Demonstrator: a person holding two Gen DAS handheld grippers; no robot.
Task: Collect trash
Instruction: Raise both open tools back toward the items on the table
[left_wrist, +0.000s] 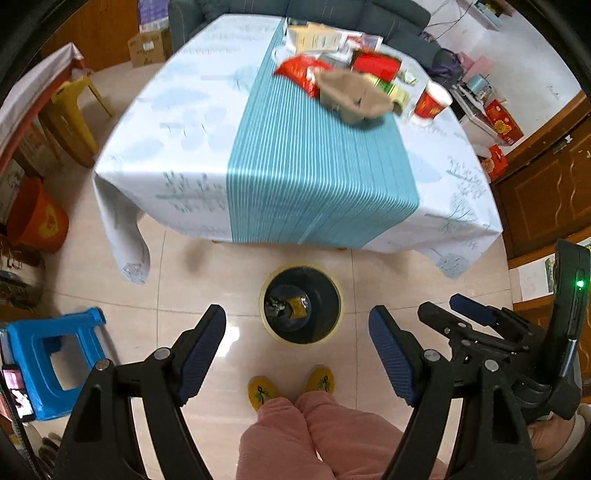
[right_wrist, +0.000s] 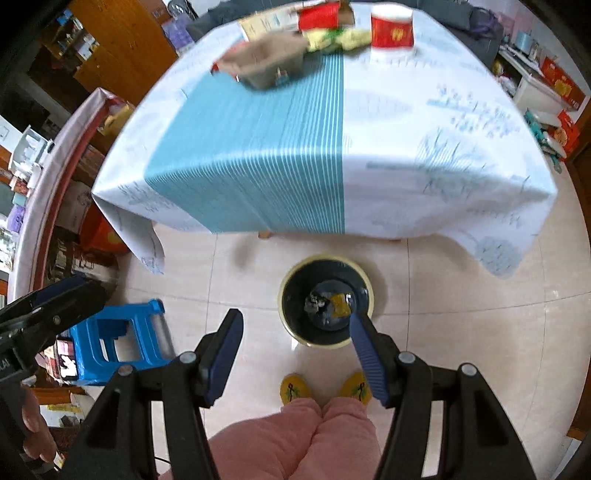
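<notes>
Your left tongs (left_wrist: 297, 325) are a black plastic frame with two ribbed dark-blue pads (left_wrist: 205, 354) and round silver pivot screws. Your right tongs (right_wrist: 295, 332) are built the same way: black arms, ribbed blue pads (right_wrist: 364, 356), silver screws. A black housing beside the right tongs carries a lit green lamp (left_wrist: 580, 283). You wear padded pink trousers (left_wrist: 314, 435) and yellow embroidered slippers (left_wrist: 260, 393).
</notes>
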